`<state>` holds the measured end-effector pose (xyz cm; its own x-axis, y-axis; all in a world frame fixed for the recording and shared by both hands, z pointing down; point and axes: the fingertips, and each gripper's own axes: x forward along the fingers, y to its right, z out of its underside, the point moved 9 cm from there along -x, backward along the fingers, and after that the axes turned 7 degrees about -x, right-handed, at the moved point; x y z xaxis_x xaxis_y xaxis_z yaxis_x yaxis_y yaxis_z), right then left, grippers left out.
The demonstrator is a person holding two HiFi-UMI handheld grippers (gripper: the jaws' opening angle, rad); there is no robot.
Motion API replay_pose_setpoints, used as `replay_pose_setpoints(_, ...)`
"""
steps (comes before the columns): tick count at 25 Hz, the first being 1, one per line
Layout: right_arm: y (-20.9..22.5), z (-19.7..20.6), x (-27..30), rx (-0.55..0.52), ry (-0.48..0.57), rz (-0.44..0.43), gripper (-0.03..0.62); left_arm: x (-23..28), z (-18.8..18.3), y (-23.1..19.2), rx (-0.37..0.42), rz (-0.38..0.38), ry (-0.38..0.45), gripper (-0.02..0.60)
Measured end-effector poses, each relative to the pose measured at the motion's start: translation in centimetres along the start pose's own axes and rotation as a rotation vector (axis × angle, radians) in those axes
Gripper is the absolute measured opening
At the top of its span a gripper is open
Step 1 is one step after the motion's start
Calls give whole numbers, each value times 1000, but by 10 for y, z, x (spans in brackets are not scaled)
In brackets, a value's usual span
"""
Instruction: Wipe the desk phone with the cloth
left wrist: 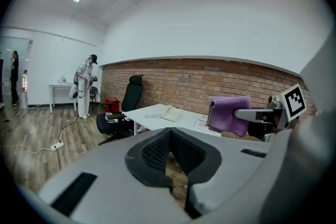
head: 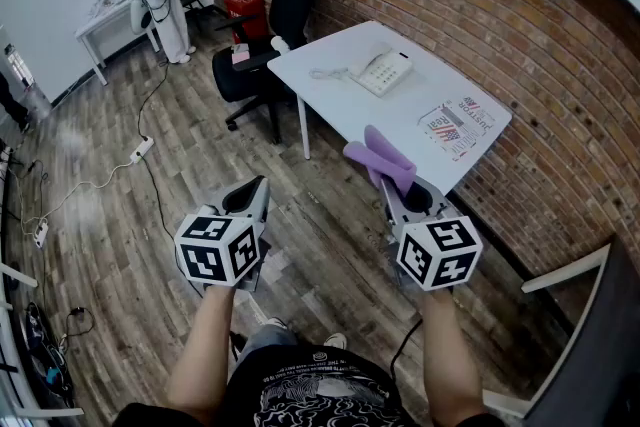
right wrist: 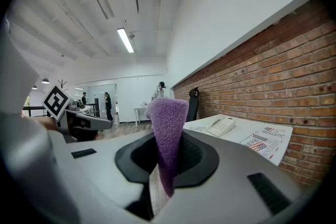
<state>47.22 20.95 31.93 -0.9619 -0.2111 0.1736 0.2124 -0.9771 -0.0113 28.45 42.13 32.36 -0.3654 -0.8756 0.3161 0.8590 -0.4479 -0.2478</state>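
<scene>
Looking down in the head view, the right tool (head: 397, 187) pinches a purple cloth (head: 380, 155). The left tool (head: 252, 197) is closed on nothing. The phone (head: 383, 71) sits on the white counter (head: 340, 110), well apart from both. The left gripper view shows jaws together, empty. The right gripper view shows the cloth squeezed between its jaws. I think no wiping has begun; the cloth must reach the phone first.

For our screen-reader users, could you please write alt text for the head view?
The right gripper holds a fuzzy purple cloth; the left gripper is shut and empty. Ahead stands a white table bearing a cream desk phone and a printed paper.
</scene>
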Motion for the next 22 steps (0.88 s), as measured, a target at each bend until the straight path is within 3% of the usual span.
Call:
replay_pose_setpoints(13,13,5,31,10,-31,-10,46,28,-2,-15,-15,-10,-18,6)
replay_pose_setpoints(22,29,4,97,19,-63,35,46,96,-23,-59,-22,43,-42,6)
